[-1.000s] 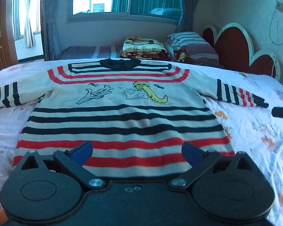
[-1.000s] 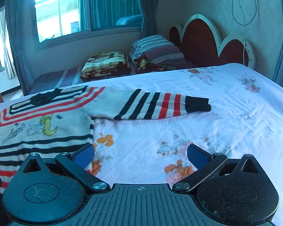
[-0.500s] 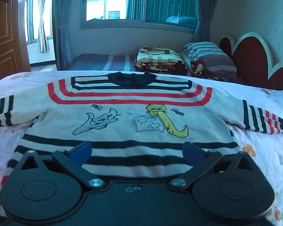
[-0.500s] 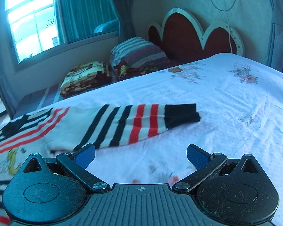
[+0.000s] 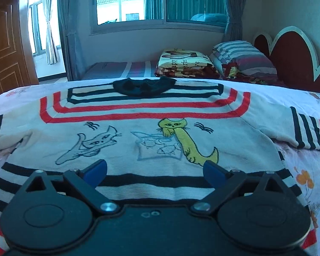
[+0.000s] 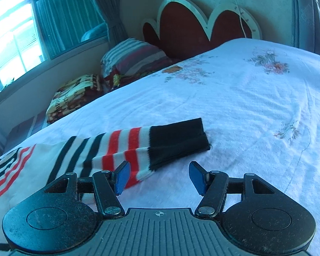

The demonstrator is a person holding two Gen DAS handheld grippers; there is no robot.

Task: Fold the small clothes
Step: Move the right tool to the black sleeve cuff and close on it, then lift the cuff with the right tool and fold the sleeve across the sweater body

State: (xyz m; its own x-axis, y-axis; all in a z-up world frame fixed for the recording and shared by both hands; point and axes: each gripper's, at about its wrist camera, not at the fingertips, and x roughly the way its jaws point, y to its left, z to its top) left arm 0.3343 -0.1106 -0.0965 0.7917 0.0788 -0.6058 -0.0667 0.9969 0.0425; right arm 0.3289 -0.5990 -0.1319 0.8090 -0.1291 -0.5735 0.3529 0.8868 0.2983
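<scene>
striped child's sweater spread flat, front up, on the floral bed sheet; black collar at 12 o'clock in the left wrist view, cat drawings across the chest, both sleeves stretched out to 9 and 3 o'clock.

judged step: opening of the fold, reaching for the right sleeve to bring it across the body.

right tongs half spread, pinching nothing, having just been narrowing. lower edge of the sleeve lying just past the left blue pad, at about 10 o'clock from the tongs; black cuff at 12 o'clock, just beyond the tips. nothing between the pads but bare sheet.

left tongs spread wide, empty, poised over the black stripe below the cat drawings.

next move, as a judgement: right tongs to shift toward 11 o'clock, settle on the cuff or the red stripes beside it, then pinch both knit layers; too shallow a bite risks catching the sheet or only one layer. left tongs probably to pin the body or head for the other sleeve at 9 o'clock.

compared with a second back: sleeve much nearer and larger in the right wrist view, scene tilted more; right tongs narrower than the full spread shown then. in the left wrist view the hem out of sight, chest and collar closer.
</scene>
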